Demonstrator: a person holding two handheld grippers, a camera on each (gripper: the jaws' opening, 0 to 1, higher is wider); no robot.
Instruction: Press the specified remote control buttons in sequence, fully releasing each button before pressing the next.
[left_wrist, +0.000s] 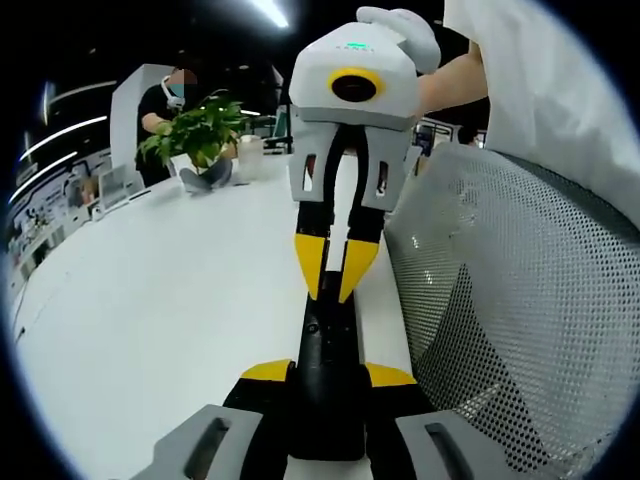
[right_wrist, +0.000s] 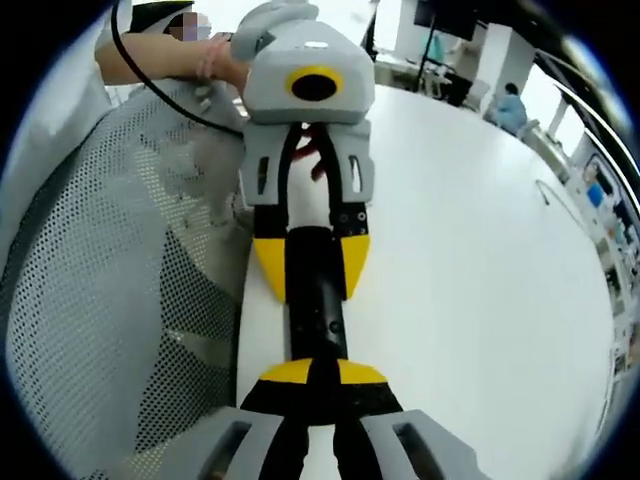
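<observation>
Yellow-tipped left gripper (left_wrist: 328, 372) clamped the near end of a slim black plastic remote control (left_wrist: 328, 355) over the white table (left_wrist: 150, 310), while the right gripper (left_wrist: 333, 270), jaws closed together, bore down on its far buttons. Judged mid-press; full release should follow.

Your two views face each other low along the desk (left_wrist: 150, 320) edge, close in. Each looks down its own jaws at the remote control (left_wrist: 328, 370) between them, with the mesh chair (left_wrist: 520, 300) beside.
</observation>
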